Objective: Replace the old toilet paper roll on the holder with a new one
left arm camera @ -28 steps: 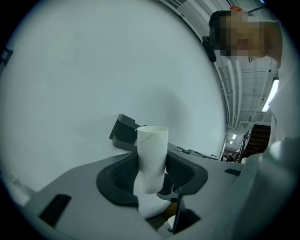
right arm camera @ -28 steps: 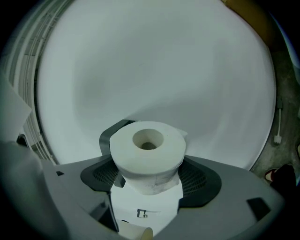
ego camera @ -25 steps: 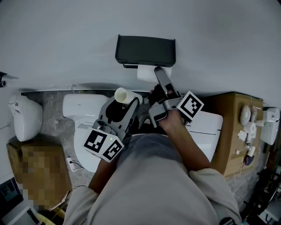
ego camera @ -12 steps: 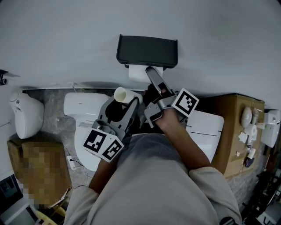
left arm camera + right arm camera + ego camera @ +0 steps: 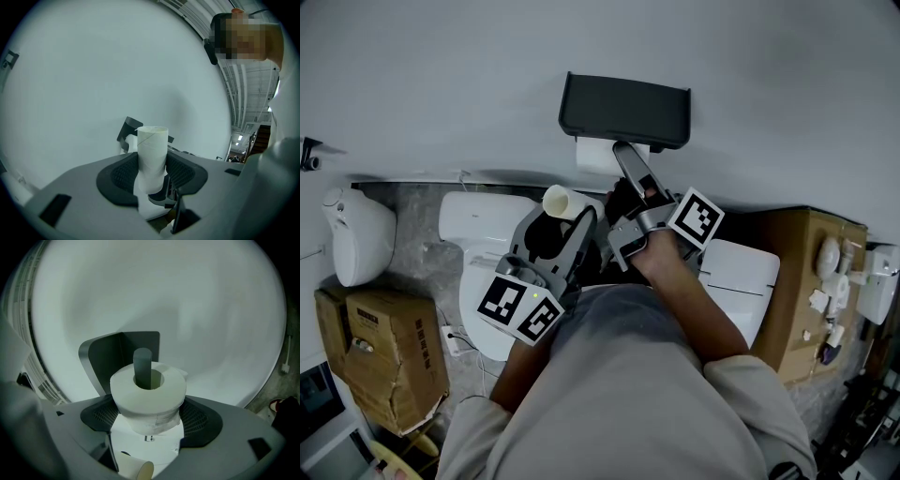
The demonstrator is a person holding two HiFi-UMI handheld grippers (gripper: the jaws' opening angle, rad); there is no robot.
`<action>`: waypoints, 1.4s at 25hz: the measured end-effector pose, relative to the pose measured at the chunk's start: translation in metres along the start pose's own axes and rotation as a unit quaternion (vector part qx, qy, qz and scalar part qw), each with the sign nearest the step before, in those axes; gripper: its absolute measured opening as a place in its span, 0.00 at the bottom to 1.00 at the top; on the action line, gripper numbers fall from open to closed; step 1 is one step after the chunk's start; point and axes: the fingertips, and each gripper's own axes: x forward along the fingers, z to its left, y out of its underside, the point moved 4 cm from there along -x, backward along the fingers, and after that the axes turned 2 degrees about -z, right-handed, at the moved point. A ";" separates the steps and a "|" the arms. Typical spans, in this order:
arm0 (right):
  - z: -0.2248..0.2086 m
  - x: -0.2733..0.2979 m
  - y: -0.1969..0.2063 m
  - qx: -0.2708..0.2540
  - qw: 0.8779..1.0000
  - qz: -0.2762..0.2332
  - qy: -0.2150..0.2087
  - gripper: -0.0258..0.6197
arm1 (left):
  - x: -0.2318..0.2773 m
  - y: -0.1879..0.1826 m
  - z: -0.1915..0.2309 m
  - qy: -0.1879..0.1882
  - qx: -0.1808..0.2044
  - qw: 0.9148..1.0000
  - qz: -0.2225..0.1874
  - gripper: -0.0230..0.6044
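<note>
A black holder [image 5: 623, 111] hangs on the white wall. My right gripper [image 5: 615, 157] is shut on the new white roll [image 5: 593, 156] just below the holder's cover. In the right gripper view the holder's grey spindle [image 5: 142, 365] runs through the core of the new roll [image 5: 148, 392], which sits pinched between the pads of that gripper [image 5: 148, 405]. My left gripper [image 5: 559, 212] is shut on the empty cardboard tube [image 5: 562, 202], held upright, below and to the left of the holder. In the left gripper view the tube [image 5: 152, 154] stands between the jaws of the left gripper [image 5: 152, 169].
Below the grippers stands a white toilet [image 5: 483, 272] with a white lid [image 5: 739, 277] to its right. A white container [image 5: 358, 234] and a cardboard box [image 5: 384, 356] are at the left. A brown cabinet [image 5: 806, 281] with small items stands at the right.
My right gripper has carried the new roll leftward under the holder. The left gripper and the cardboard tube have stayed where they were.
</note>
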 end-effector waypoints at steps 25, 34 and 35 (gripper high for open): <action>-0.019 -0.044 0.024 -0.026 0.996 0.085 0.029 0.65 | 0.011 -0.008 0.000 0.008 0.000 1.000 -0.006 0.32; -0.013 -0.079 0.029 -0.037 0.993 0.113 0.010 0.28 | 0.014 -0.020 0.004 0.002 0.005 1.000 -0.019 0.32; -0.008 -0.079 0.029 -0.049 0.992 0.118 -0.001 0.24 | 0.015 -0.023 0.004 0.000 0.007 1.000 -0.022 0.32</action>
